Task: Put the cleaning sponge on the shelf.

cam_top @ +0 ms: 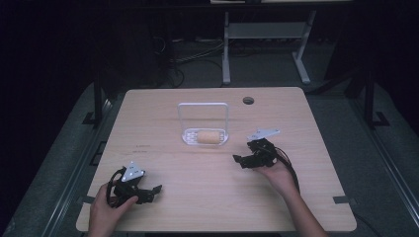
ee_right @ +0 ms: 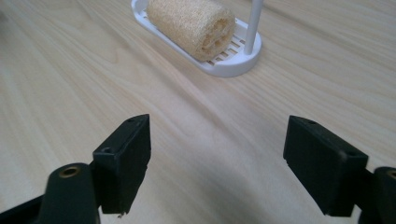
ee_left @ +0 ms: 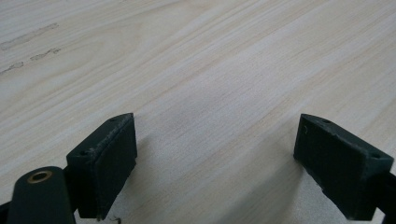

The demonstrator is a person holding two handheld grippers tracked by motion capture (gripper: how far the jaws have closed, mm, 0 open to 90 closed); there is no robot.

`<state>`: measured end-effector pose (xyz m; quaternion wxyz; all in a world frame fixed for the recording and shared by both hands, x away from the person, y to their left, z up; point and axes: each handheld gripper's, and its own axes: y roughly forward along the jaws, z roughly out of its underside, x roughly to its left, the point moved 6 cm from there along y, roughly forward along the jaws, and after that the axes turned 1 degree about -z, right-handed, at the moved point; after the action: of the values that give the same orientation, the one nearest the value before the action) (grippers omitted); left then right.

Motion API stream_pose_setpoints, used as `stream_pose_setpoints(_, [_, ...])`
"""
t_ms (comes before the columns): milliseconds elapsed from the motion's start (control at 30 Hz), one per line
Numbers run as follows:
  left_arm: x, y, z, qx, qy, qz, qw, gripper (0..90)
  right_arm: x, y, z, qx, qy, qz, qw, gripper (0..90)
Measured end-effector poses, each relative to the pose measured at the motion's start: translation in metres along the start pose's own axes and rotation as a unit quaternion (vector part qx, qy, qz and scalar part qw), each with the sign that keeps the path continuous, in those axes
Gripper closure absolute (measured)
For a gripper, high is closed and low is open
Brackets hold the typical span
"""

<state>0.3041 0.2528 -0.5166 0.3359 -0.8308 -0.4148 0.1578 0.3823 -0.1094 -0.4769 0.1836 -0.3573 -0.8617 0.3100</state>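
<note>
We see a person seated at a pale wooden table (cam_top: 197,197), a claw in each hand. The left claw (cam_top: 148,192) rests near the table's near left corner, its jaws spread wide over bare wood and holding nothing. The right claw (cam_top: 243,160) sits right of the table's middle, angled toward a white rack (cam_top: 203,139) that stands in the centre, a little toward the far edge. In the rack's slatted tray lies a tan loofah (ee_right: 192,25), on its side beneath the rack's upright wire loop. The right claw's jaws are also wide apart and empty, well short of the rack. We judge that both claws are parked at rest, the right one lined up as if to reach for the loofah.
</note>
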Motion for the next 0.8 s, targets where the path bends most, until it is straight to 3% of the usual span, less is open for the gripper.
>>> stream_pose_setpoints(167, [0.000,0.000,0.000,0.000,0.000,0.000,1.0000,12.7,0.000,-0.010,0.009,-0.007,0.009,0.007,0.9999,15.2])
stream_pose_setpoints(800, [0.000,0.000,0.000,0.000,0.000,0.000,1.0000,12.7,-0.012,-0.046,0.049,-0.015,0.031,0.038,0.9987,10.6])
